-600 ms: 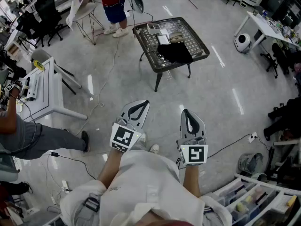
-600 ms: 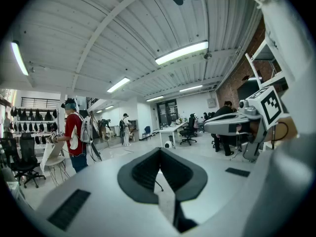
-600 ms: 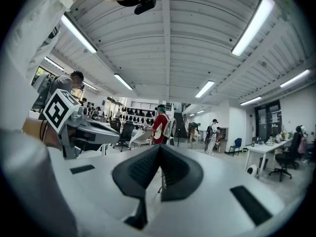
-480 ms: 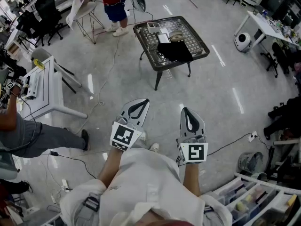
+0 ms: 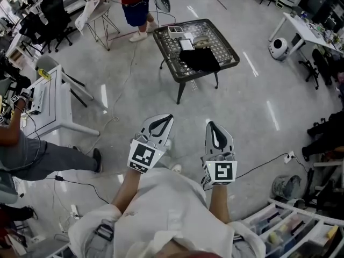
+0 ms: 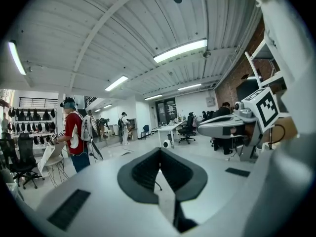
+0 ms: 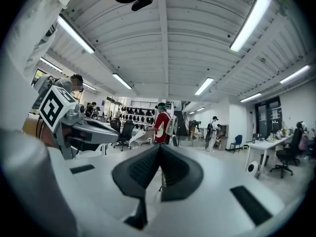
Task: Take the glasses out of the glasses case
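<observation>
Evidently before any contact with the task's thing. Left tool and right tool at 6 o'clock of the head view, carried side by side in front of the white-clad torso, pointed roughly level toward 12 o'clock; probably so held for walking up, not for reaching. Jaws of each pressed together, dark pads meeting along a single seam, nothing pinched in either. Dark mesh-topped counter at 12 o'clock, well apart from both tools across bare floor. Glasses case judged to lie among the few things on that counter: a black flat piece toward its 6 o'clock edge, a small white box and a brownish item nearer its middle. Too small to tell which of these, whether open or closed, or whether glasses inside. Closed jaws likely to need spreading before any grasp
</observation>
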Demonstrator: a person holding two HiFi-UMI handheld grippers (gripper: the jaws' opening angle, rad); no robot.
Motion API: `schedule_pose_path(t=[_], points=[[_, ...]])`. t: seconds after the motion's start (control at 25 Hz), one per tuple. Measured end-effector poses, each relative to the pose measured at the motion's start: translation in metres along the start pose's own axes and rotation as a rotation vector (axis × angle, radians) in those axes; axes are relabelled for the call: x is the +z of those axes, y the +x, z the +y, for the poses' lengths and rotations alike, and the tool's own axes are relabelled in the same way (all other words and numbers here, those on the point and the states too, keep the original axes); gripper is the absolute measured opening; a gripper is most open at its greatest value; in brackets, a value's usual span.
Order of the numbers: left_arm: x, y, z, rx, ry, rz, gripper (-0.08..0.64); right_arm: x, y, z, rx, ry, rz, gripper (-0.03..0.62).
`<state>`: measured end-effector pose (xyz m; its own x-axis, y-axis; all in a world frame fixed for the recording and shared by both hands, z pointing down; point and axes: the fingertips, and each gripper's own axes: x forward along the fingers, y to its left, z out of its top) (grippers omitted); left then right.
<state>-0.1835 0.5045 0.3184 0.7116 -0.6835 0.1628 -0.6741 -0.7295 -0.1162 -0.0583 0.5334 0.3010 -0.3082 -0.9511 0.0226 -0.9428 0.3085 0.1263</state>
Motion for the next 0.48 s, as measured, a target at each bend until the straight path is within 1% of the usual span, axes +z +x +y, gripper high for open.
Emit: schedule_pose_path(t=[0.28,0.48], points=[[-0.005,0.033,0.029,-0.02,0.004,0.0,0.012,-0.018,0.038,-0.013,-0.018,0.023,0.038,0.008],[-0.005,0.066,0.06,-0.04,0.005,-0.001,0.012,-0.021,0.079,-0.029,-0.03,0.018,0.051,0.008]])
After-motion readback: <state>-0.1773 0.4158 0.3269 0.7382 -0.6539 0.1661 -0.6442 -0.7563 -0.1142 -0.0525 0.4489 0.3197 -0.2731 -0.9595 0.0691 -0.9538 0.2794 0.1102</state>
